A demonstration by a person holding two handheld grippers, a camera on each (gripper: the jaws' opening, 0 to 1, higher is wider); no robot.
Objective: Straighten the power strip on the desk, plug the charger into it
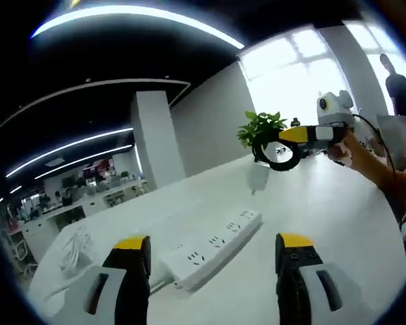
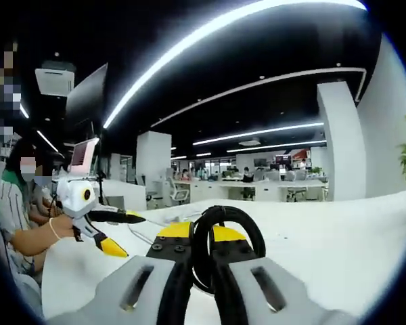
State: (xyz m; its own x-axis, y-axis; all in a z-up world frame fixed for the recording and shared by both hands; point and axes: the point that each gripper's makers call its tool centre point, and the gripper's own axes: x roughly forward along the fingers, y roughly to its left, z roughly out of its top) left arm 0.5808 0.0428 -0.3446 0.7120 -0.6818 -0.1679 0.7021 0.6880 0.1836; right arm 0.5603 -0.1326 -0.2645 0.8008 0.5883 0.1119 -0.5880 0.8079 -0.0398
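A: Where is the power strip [image 1: 213, 245] seen?

B: In the left gripper view it is seen low in the frame's centre, lying flat on the white desk [image 1: 338, 223] and running diagonally from lower left up to the right, between the two jaws and beyond their tips. A pile of white cable [image 1: 73, 249] is seen at the lower left.

A: How is the left gripper [image 1: 214, 252] held?

B: Its jaws are spread wide and nothing is held between them; the strip is not touched.

A: And the right gripper [image 2: 193, 238]?

B: In its own view the jaws are closed together on a black looped cord [image 2: 224, 245], which rises as a ring at the lower centre. It is also seen at the upper right of the left gripper view, carried well above the desk near a small potted plant [image 1: 260, 128]. The charger body itself cannot be made out; the loop is taken to be its cable.

A: Which step is judged to be in hand?

B: The straightening, it is judged: the strip sits at an angle and the plug has not been brought to a socket.

A: What is called for next?

B: The open jaws would need to be lowered over the strip's near end so it can be squared up, and it would need to be steadied while the charger is brought down.
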